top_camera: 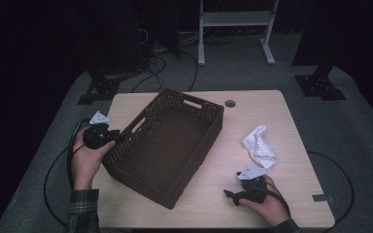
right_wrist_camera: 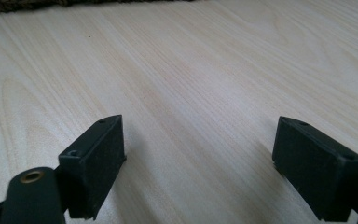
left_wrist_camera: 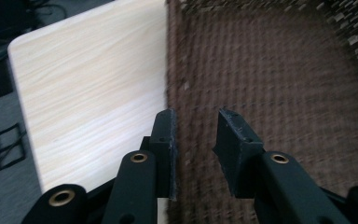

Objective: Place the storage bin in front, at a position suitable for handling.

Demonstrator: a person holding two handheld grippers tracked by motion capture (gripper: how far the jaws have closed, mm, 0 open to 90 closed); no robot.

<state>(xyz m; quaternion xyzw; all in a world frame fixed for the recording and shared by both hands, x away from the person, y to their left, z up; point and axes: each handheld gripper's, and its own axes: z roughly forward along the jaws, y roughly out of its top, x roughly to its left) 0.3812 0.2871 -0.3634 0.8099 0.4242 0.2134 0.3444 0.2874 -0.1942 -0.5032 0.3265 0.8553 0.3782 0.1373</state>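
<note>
Near edge: right gripper (top_camera: 233, 195) rests on the table (top_camera: 272, 111), jaws wide, empty. Left gripper (top_camera: 119, 136) sits at the basket (top_camera: 175, 145) rim w/ jaws part-open astride the wall (not clamped). Cloth (top_camera: 260, 147) lies just beyond the right gripper, so that hand's nearer.

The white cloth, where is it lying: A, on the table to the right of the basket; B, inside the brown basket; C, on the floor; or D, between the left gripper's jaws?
A: the white cloth lies on the bare table, apart from the brown basket and on its right.
</note>
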